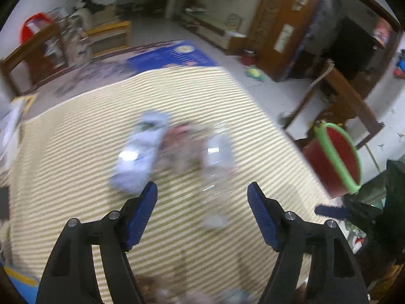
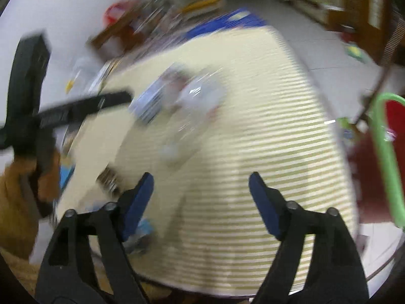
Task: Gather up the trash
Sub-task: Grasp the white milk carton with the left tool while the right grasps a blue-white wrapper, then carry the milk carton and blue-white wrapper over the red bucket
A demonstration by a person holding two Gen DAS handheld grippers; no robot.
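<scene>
left gripper (image 1: 202,190) fingers apart, right gripper (image 2: 201,181) likewise

Striped mat (image 1: 227,106), blue poster (image 1: 174,55), wooden door (image 1: 286,25)

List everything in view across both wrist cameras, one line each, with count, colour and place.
striped mat: one, cream and tan, covering the table.
clear plastic bottle: one, transparent, lying mid-mat ahead of the left gripper.
pale blue wrapper: one, light blue and white, left of the bottle; blurred.
crumpled reddish trash: one clump, reddish grey, between wrapper and bottle; too blurred to name.
bin: one, red with green rim, off the mat's right edge.
blue printed sheet: one, blue, beyond the mat's far edge.
left gripper: one, black with blue pads, open, empty.
right gripper: one, black with blue pads, open, empty.
</scene>
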